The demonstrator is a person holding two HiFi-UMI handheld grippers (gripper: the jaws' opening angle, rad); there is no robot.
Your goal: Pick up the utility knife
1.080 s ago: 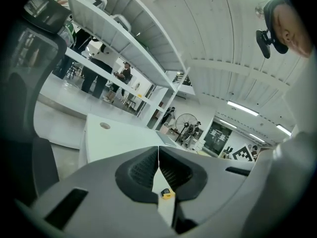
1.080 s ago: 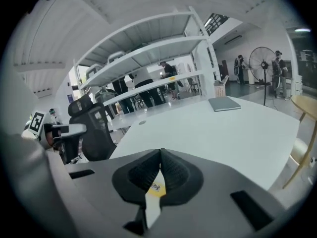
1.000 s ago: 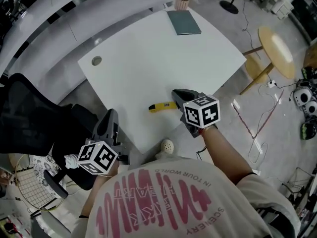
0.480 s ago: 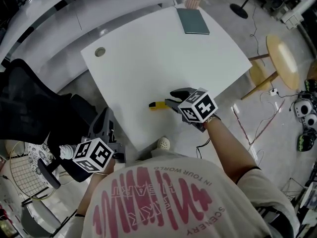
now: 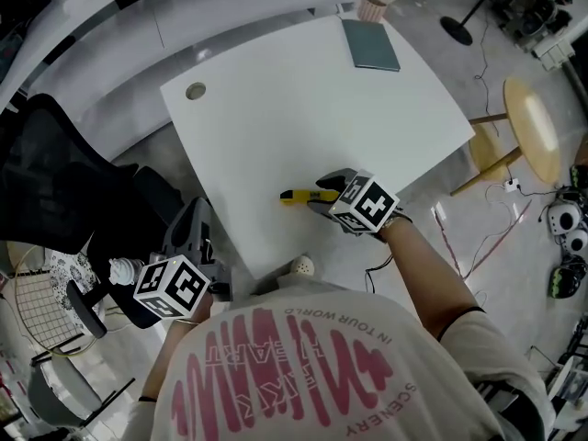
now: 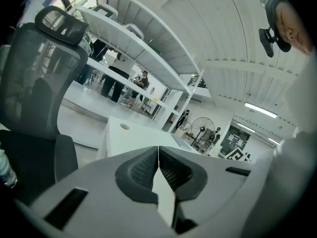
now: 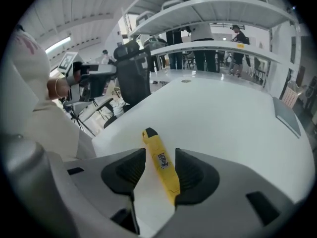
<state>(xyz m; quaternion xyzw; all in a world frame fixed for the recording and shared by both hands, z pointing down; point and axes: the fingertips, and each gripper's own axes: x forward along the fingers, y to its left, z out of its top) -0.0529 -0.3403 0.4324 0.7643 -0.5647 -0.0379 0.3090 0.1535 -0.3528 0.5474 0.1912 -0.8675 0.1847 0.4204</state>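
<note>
Hanging beside the counter (image 5: pixel 303 99), the left gripper (image 6: pixel 158 157) has its fingers pressed together on nothing. The yellow utility knife (image 7: pixel 161 160) lies flat on the counter between the right gripper's (image 7: pixel 158 170) fingers, which have just been opening wide. Closing on it looks like the next step.

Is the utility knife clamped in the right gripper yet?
No, the right gripper's jaws have just been opening and stand apart, the utility knife lying on the table between them.
</note>
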